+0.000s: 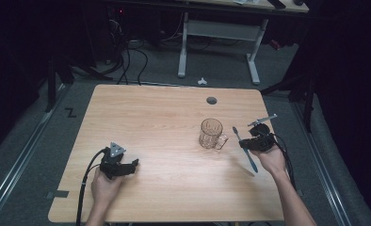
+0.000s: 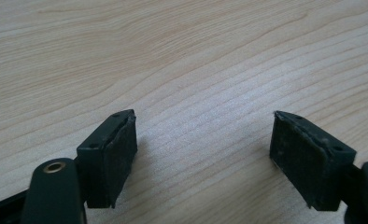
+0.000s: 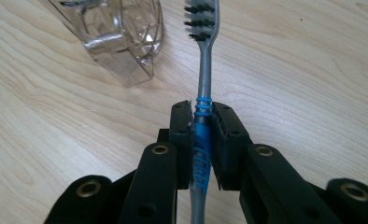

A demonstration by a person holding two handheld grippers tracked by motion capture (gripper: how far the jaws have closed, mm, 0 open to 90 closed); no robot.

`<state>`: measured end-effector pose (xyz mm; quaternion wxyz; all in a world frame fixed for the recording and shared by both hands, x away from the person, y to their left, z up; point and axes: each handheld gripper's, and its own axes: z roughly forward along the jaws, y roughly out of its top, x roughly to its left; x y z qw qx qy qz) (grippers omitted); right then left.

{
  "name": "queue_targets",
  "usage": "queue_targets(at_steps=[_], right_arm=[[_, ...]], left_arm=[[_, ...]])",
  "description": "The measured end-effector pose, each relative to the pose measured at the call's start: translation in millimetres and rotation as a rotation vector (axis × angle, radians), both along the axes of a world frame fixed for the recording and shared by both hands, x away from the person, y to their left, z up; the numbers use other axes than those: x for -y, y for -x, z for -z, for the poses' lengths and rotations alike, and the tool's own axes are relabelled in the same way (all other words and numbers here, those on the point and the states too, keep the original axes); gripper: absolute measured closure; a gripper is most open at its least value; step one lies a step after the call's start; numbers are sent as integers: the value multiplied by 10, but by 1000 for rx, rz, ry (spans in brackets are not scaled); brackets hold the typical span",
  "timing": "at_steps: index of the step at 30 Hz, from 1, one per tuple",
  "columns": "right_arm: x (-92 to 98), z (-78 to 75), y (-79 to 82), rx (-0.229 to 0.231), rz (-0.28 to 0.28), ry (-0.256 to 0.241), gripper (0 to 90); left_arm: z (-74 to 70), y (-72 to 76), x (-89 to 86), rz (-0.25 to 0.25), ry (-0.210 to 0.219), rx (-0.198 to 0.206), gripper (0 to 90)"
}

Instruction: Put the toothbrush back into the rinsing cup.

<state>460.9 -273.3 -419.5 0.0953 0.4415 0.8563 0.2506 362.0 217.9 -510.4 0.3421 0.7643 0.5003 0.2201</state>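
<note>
A clear glass mug (image 1: 212, 133) with a handle stands right of the table's middle; its base shows at the top left of the right gripper view as the mug (image 3: 121, 37). Just right of it my right gripper (image 1: 249, 142) is shut on a blue and grey toothbrush (image 1: 245, 148), lifted off the table with the bristle head pointing away. In the right gripper view the toothbrush (image 3: 203, 88) is clamped at its blue grip in the right gripper (image 3: 201, 135). My left gripper (image 1: 135, 164) rests low at the front left, open, and in its own view the left gripper (image 2: 203, 144) holds nothing.
The wooden table (image 1: 150, 113) has a round cable hole (image 1: 212, 100) near its far edge. Beyond it stand a white desk frame (image 1: 219, 42) and loose cables on the floor. Dark surroundings flank both sides.
</note>
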Motion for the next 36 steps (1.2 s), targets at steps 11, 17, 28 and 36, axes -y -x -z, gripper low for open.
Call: queue_targets(at_steps=[11, 17, 28, 36], right_arm=[[-15, -72, 102, 63, -9, -82, 799], [4, -91, 132, 85, -10, -123, 799], [-13, -175, 214, 119, -33, -174, 800], [-74, -246, 297, 148, -64, -207, 800]], left_arm=[[0, 0, 0, 0, 0, 0, 237], [0, 0, 1, 0, 1, 0, 236], [0, 0, 1, 0, 0, 0, 237], [0, 1, 1, 0, 0, -1, 237]])
